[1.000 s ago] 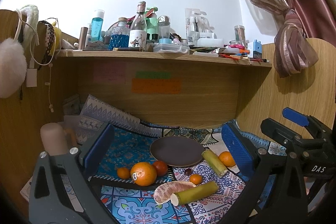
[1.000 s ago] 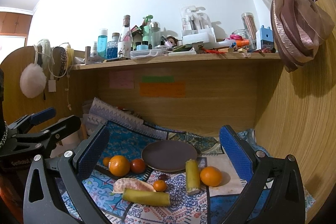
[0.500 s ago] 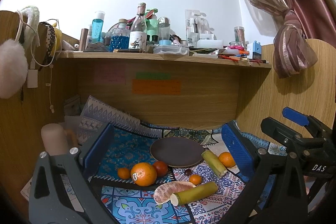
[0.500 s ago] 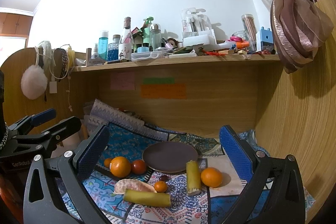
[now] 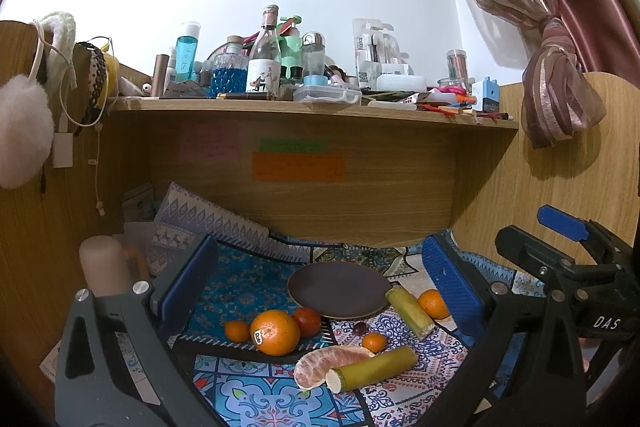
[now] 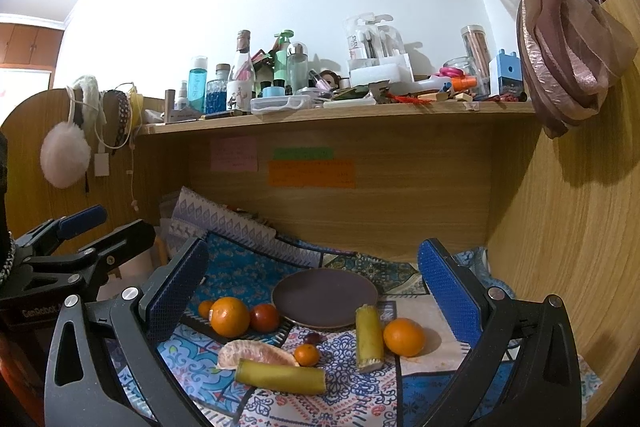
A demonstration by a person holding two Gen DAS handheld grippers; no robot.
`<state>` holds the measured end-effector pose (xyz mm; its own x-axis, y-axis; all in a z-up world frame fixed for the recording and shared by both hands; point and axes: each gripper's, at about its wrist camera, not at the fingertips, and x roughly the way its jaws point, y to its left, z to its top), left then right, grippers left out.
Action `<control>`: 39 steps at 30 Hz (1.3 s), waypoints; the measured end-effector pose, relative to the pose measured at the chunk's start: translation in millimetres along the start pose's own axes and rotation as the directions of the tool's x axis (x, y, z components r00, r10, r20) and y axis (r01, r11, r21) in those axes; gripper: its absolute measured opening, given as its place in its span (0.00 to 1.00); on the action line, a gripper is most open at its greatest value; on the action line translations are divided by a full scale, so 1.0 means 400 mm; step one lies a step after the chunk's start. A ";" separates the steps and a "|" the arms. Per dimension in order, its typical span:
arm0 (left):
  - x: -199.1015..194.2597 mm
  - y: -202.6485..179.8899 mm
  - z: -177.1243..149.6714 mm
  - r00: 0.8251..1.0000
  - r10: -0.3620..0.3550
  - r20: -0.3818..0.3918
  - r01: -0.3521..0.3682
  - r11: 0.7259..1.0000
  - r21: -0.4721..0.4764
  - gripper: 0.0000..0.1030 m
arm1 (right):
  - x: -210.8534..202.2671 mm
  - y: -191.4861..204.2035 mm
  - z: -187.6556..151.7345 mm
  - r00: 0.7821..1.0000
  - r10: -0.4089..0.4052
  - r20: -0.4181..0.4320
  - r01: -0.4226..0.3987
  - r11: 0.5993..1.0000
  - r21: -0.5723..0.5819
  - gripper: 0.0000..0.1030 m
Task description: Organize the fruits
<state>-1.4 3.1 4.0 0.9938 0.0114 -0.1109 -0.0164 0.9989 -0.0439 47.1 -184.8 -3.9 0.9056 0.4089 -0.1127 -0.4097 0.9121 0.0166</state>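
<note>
A dark round plate [image 5: 338, 289] [image 6: 325, 295] lies empty on a patterned cloth. Around its near side lie a large orange [image 5: 275, 331] [image 6: 230, 316], a red fruit [image 5: 306, 321] [image 6: 264, 317], a tiny orange [image 5: 237, 331], another small one [image 5: 374, 342] [image 6: 307, 354], a peeled citrus piece [image 5: 326, 363] [image 6: 256, 354], two yellow-green cane stalks [image 5: 372, 369] [image 6: 369, 337] and an orange at the right [image 5: 432, 303] [image 6: 403, 337]. My left gripper [image 5: 320, 291] and right gripper [image 6: 316, 291] are both open, empty, held back from the fruit.
A wooden shelf [image 5: 312, 109] crowded with bottles and boxes overhangs the back. Wooden side panels [image 6: 568, 247] close in left and right. A folded patterned mat [image 5: 208, 223] leans at the back left. A pale cylinder [image 5: 105, 269] stands at the left.
</note>
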 end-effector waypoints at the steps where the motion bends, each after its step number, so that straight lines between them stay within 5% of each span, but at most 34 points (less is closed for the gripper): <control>1: 0.000 -0.001 -0.001 1.000 0.000 0.000 0.000 1.000 0.001 1.00 | 0.000 0.000 -0.001 1.000 0.000 -0.001 0.000 1.000 -0.001 1.00; 14: 0.094 0.027 -0.064 0.994 0.006 -0.111 -0.005 1.000 0.011 1.00 | 0.082 -0.036 -0.064 0.995 -0.004 -0.095 0.003 1.000 -0.011 1.00; 17: 0.131 0.043 -0.091 0.986 0.012 -0.167 -0.011 1.000 0.007 0.89 | 0.121 -0.059 -0.093 0.988 -0.014 -0.155 0.014 1.000 -0.001 0.97; 30: 0.301 0.141 -0.226 0.903 0.012 -0.430 -0.023 1.000 -0.020 0.74 | 0.275 -0.161 -0.217 0.902 -0.016 -0.430 0.049 0.997 0.066 0.60; 39: 0.386 0.170 -0.261 0.849 -0.009 -0.528 -0.006 1.000 -0.027 0.73 | 0.346 -0.234 -0.254 0.851 -0.053 -0.522 0.102 0.993 0.066 0.54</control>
<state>139.5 68.2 -120.0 0.7860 -0.0233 -0.6178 -0.0255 0.9972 -0.0701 199.5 -216.5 -121.8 0.7356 0.2835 -0.6152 -0.3067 0.9492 0.0706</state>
